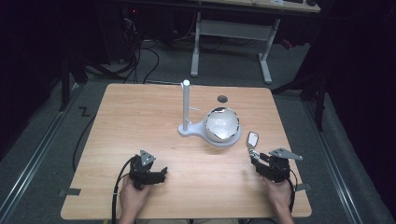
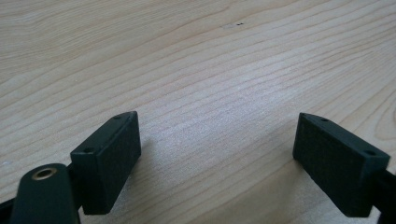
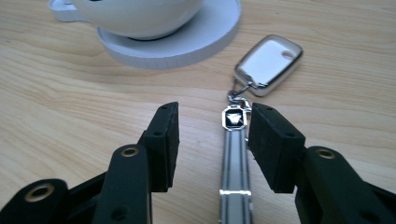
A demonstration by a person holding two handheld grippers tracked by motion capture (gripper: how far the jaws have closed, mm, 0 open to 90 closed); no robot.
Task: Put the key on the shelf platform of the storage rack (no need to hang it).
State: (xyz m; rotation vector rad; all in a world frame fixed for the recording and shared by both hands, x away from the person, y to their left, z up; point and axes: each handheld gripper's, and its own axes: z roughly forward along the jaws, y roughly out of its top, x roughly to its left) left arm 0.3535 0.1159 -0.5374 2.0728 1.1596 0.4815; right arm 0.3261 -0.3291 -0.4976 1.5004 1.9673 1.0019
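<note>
Low right of the high view, the right gripper [image 3: 212, 123], jaws apart, straddles a silver key fob [image 3: 268, 64] with chrome strap [image 3: 235, 172]; left gripper [image 2: 215, 149] gapes over bare table [image 2: 187, 56].

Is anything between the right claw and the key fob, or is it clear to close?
Nothing visible blocks it. The right claw is open with the keychain strap already lying between its jaws; the key fob lies just ahead on the table.
</note>
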